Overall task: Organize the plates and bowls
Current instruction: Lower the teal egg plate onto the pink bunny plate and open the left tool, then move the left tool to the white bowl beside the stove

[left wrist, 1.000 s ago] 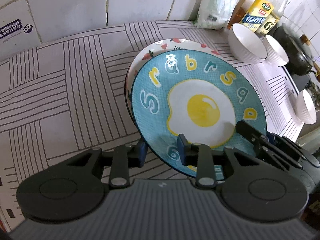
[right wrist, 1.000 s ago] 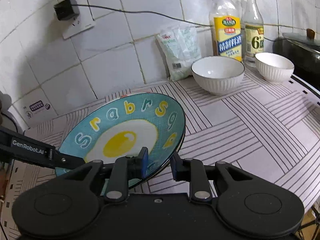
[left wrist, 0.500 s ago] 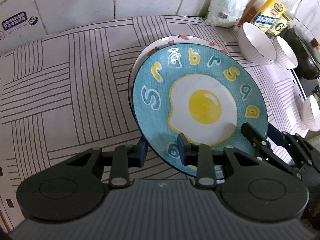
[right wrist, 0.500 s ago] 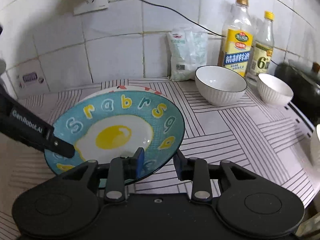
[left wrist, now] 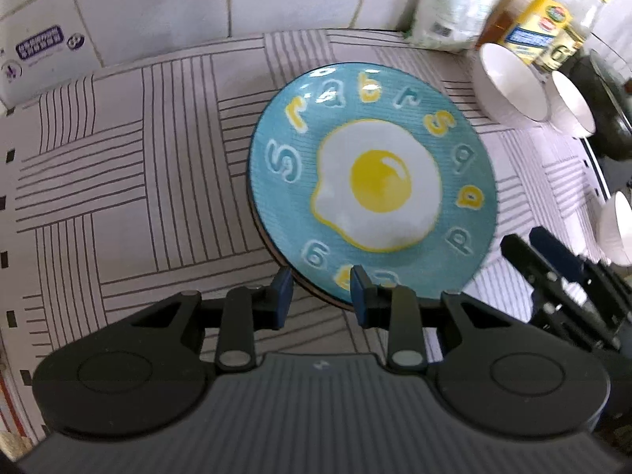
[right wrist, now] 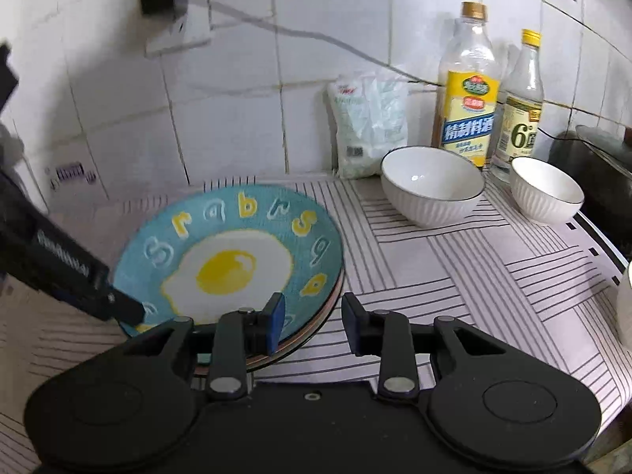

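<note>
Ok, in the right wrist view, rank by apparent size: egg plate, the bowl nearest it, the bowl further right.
1. blue fried-egg plate, nearest the camera, which inflates it
2. left white bowl
3. right white bowl, which looks smaller at similar depth

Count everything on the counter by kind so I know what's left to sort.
Plates: 2, a blue plate on a second plate, of which only the rim shows
Bowls: 3, white
Bottles: 2
Bag: 1
Pot: 1, dark, partly in view
Total: 9
</note>
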### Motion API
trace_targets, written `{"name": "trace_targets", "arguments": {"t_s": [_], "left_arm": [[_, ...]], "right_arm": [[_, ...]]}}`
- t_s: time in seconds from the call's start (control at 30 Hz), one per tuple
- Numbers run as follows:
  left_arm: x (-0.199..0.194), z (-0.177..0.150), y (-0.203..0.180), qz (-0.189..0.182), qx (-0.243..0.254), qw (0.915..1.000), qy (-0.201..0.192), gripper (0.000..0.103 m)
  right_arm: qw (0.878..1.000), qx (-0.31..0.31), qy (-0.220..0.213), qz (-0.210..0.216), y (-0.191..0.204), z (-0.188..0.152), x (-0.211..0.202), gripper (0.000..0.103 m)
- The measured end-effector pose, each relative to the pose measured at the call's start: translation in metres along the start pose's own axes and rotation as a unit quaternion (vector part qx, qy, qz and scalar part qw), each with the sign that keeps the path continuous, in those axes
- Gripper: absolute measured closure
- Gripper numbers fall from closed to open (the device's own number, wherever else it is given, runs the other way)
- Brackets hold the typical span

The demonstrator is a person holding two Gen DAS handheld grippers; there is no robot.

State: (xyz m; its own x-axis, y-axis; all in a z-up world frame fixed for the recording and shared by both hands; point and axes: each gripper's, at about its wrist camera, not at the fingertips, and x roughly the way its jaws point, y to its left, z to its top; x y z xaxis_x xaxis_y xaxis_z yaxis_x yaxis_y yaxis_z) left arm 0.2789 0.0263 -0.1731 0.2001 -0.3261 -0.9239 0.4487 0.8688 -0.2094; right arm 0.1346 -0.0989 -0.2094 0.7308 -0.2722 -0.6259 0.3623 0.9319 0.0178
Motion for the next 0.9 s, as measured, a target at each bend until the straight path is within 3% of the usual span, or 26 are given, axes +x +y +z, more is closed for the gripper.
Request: {"name": "trace_targets", "arguments": {"t_s": [0.2,0.37,0.5,0.63,0.73,0.83,0.9], "left_arm": [[-0.032,-0.010,-0.026,-0.002,0.035,0.9994,-0.007,0.058],[-0.057,-0.016,-0.044,0.010,0.051,0.9984,-0.023,0.043],[-0.064,-0.023,-0.062,0.024,0.080,0.9960,-0.032,0.038],[-0.064,-0.025,-0.077,0.035,0.091,0.9949,-0.025,0.029],[-0.065,-0.026,-0.088,0.043,0.093,0.9944,-0.023,0.021],[-0.071,-0.026,-0.103,0.049,0.097,0.9938,-0.022,0.021],[-0.077,-0.026,-0.112,0.048,0.102,0.9933,-0.025,0.021]], "right_arm": [[1.000,-0.006,-0.010,0.016,-0.018,0.014,-0.036,0.066],[0.999,-0.019,-0.016,0.031,-0.030,0.024,-0.067,0.057],[0.999,-0.029,0.001,0.016,-0.042,0.032,-0.082,0.053],[1.000,-0.014,0.007,0.005,-0.062,0.037,-0.098,0.036],[1.000,-0.007,0.012,0.003,-0.076,0.040,-0.110,0.029],[1.000,-0.007,0.015,-0.006,-0.089,0.043,-0.121,0.014],[1.000,-0.012,0.011,-0.010,-0.096,0.043,-0.128,0.014]]}}
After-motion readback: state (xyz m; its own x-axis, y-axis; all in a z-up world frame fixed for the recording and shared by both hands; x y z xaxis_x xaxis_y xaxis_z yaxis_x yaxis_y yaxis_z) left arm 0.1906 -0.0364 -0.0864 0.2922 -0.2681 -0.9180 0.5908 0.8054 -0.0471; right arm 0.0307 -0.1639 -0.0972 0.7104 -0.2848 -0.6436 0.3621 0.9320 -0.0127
